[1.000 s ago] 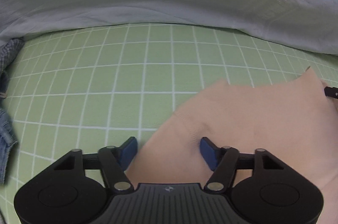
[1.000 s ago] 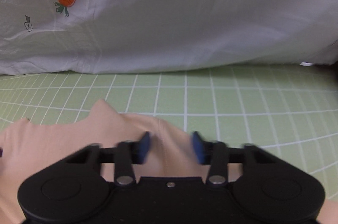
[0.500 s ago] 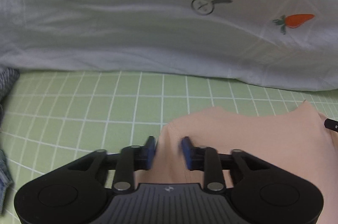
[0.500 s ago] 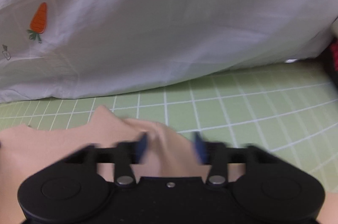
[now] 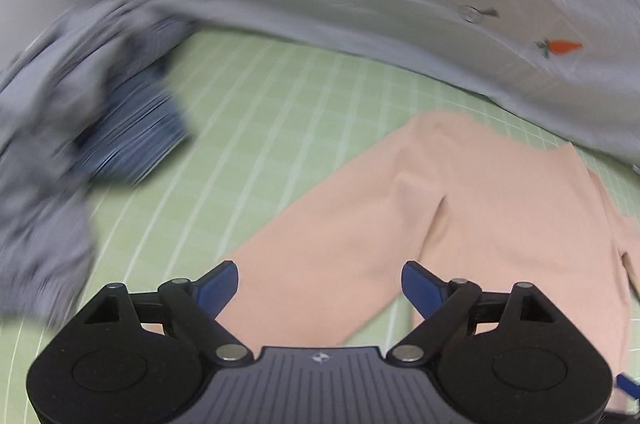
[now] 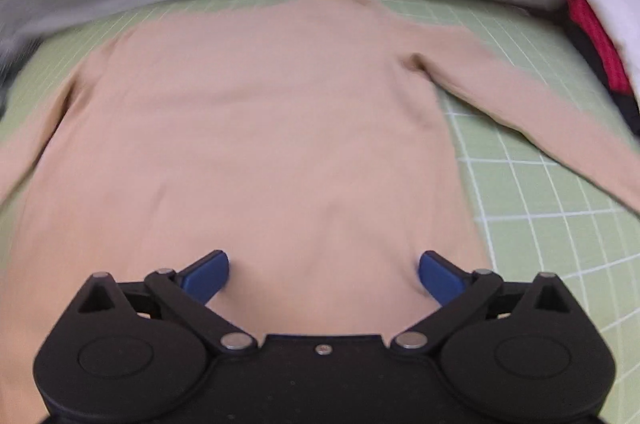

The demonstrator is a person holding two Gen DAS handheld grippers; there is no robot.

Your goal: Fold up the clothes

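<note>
Currently both claws, left (image 5: 320,282) and right (image 6: 324,274), gape wide, empty. Top (image 6: 248,128) flat ahead, sleeves splayed. Risk: single-layer pinch, skewed fold; pile (image 5: 60,128) left could snag.

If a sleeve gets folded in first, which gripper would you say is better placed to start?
Probably the left gripper: it hangs open right over a sleeve of the sweater. The right gripper, also open, sits over the sweater's body near the hem, with its sleeve further off.

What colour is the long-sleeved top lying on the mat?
Plain peach long-sleeved top; clearest in the right wrist view.
</note>
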